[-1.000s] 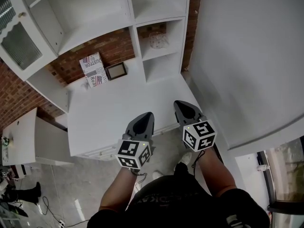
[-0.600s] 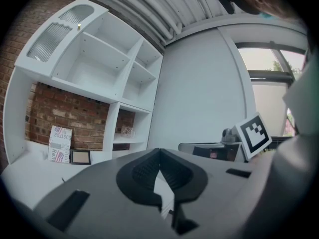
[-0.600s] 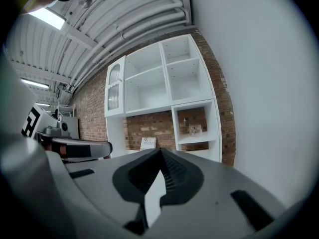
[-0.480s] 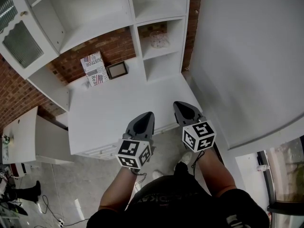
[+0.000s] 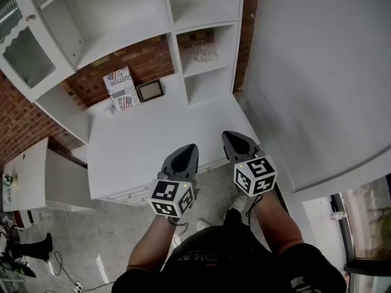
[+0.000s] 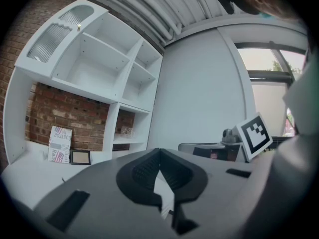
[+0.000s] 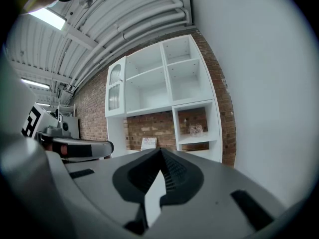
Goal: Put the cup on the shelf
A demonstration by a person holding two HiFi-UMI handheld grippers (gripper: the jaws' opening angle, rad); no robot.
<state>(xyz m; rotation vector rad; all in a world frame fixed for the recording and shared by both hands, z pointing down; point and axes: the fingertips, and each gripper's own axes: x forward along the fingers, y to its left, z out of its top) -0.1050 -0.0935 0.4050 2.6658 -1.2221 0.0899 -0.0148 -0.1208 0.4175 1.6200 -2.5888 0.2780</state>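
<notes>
Down at the bottom edge of the head view, the person's forearms reach forward, one gripper in each hand. The left gripper (image 5: 189,150) sits just below centre, and the right gripper (image 5: 230,137) is just beside it to the right, a touch higher in the frame. Both hover over the near edge of the white counter (image 5: 140,145).

Checking the left gripper view: the dark ribbed pads are pressed together at the tips, and there's nothing between them. The right gripper view shows the same, with the jaws closed tip to tip and empty. Neither gripper touches anything on the counter.

Further up the frame, at the back of the counter toward the upper left, a printed book (image 5: 120,89) stands against the brick wall (image 5: 149,58). A small dark picture frame (image 5: 149,90) sits just beside it on the right.

Above and around them rises the white shelf unit (image 5: 173,26). It has wide open bays on the left and a narrow column of cubbies on the right. A ribbed glass door (image 5: 23,57) hangs at the far upper left.

And there's the cup (image 5: 203,52), clear glass, up top a little right of centre. It stands upright on the shelf board in the middle cubby of that right column, with brick behind it. It is well apart from both grippers.
</notes>
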